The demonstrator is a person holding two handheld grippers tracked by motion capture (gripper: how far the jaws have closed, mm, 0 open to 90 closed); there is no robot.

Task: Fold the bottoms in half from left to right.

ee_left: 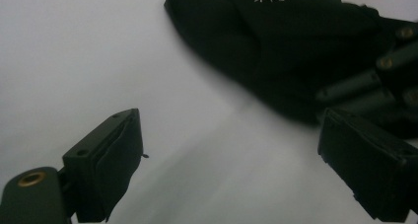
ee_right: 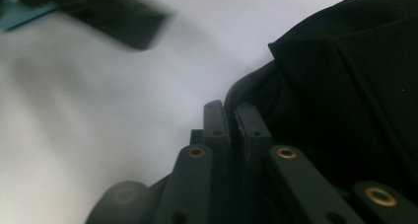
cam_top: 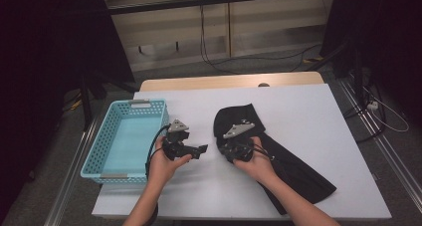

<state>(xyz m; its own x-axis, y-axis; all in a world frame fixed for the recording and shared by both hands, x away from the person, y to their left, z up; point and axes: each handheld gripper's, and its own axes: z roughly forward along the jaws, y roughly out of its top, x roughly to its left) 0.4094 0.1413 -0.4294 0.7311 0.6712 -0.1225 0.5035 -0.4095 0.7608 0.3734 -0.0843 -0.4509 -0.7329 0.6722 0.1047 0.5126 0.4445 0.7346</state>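
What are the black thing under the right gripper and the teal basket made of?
Black garment: looks like soft matte fabric; it folds, drapes flat and creases. The exact textile can't be told.
Teal basket: looks like rigid moulded plastic with a slight sheen; its walls are a regular grid of holes, with grey label tabs at both ends.

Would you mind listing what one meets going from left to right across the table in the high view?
Turquoise basket → left gripper, fingers apart over bare tabletop → right gripper, fingers nearly together at the edge of the black garment → black garment, stretching out toward the table's right side.
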